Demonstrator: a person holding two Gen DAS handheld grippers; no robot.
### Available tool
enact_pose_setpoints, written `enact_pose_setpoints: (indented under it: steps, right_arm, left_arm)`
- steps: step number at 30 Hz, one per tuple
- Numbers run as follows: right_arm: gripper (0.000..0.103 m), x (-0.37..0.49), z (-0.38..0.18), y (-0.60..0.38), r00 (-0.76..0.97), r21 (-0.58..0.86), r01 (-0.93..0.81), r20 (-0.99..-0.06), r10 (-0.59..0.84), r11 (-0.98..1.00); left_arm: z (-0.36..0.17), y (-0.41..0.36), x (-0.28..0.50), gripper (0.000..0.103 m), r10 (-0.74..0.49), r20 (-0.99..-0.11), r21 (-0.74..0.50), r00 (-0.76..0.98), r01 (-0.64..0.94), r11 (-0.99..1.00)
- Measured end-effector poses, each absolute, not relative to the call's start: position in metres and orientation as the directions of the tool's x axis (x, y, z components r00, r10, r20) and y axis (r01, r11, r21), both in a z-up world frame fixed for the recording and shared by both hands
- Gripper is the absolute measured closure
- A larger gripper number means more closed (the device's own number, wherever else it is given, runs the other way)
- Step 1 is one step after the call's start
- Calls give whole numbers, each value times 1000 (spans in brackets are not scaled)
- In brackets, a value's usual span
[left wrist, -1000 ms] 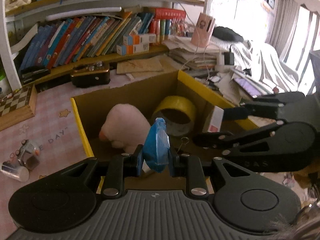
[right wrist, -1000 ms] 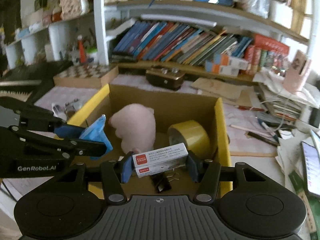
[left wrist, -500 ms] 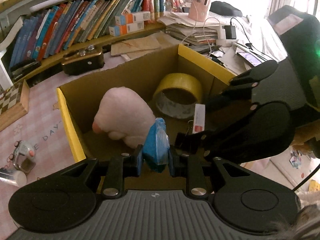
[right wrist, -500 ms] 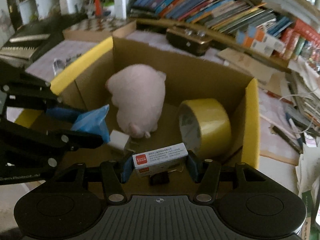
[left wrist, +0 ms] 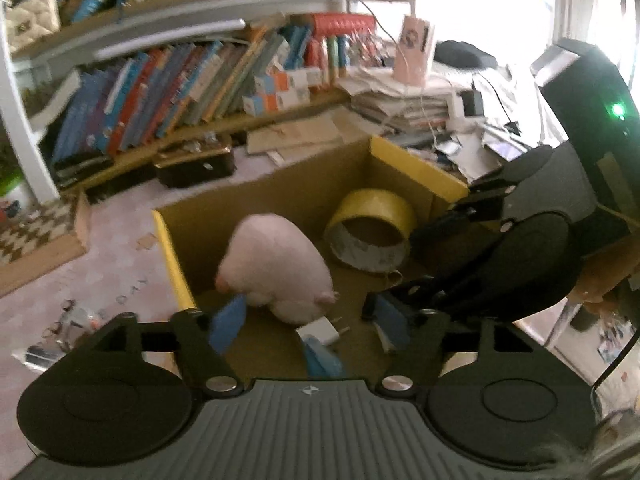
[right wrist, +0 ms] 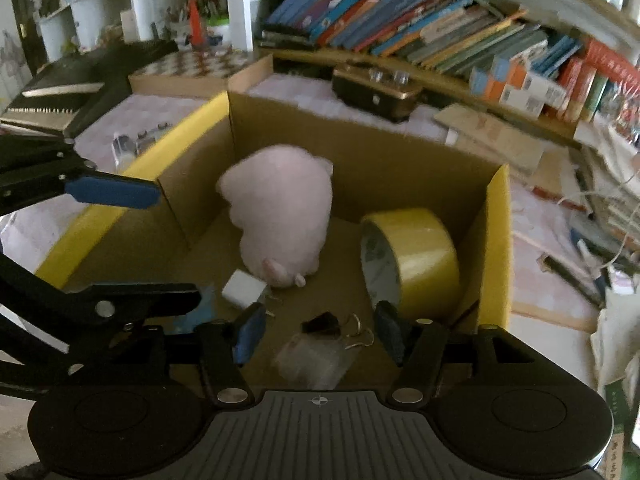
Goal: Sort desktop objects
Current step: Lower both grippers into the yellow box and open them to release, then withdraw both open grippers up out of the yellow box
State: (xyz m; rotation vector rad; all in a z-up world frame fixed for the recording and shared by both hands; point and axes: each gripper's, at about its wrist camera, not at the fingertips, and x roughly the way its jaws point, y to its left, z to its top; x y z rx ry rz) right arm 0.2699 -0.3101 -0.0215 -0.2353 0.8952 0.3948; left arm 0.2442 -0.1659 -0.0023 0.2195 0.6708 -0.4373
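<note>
Both grippers hang over a cardboard box (left wrist: 172,248) (right wrist: 496,240) with yellow flaps. My left gripper (left wrist: 311,322) has its jaws opening with nothing between the pads. The blue packet (left wrist: 320,356) lies on the box floor below it, beside a white charger (left wrist: 320,330) (right wrist: 242,290). My right gripper (right wrist: 319,332) has its jaws opening too. The small white box (right wrist: 312,354) shows as a blur just below them, clear of the pads. A pink plush (left wrist: 276,268) (right wrist: 280,208), a yellow tape roll (left wrist: 372,228) (right wrist: 408,256) and a black binder clip (right wrist: 320,324) lie in the box.
A bookshelf (left wrist: 180,92) runs along the back, with a brown device (right wrist: 376,88) and a chessboard (right wrist: 192,68) in front of it. Stacked papers and cables (left wrist: 408,100) crowd the right side. Small metal items (left wrist: 68,320) lie on the pink mat left of the box.
The left jaws have parted and the blue packet has dropped to the box floor. The right jaws have widened and let go of the small white box, which is falling.
</note>
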Motion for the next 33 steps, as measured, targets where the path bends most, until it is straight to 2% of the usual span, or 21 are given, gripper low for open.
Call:
enact_pose_setpoints:
  steps: [4,8,14,20,25,33]
  right_arm:
    - [37,259,-6,-312,628,-24,-393,-737,249,919]
    - [29,240,10,-312,711,-30,-337,-663,234,941]
    - [22,210,22,-316,783,1,-269,-582,219,963]
    - [19,172,29,-317,864,7,-125,-490,112,992]
    - [19,147,16,-310,862,29,-5,-506,19,1000]
    - [19,106,-4,-277,813,22,73,-580,-46,997]
  left_arm:
    - [14,-154,231,10,-293,-590,47,752,394,918]
    - [28,-141,216,0,-262,-535,30,804,327,944]
    - [36,-127,187,0,-231,-479,22,847,274,961]
    - [31,-116,163,0,-224,-472,-3,853,253,967]
    - [23,-99,143,0,-227,-471,-22,852,246,969]
    - [9,-70,113,0,-223,-498,-41,838,235,971]
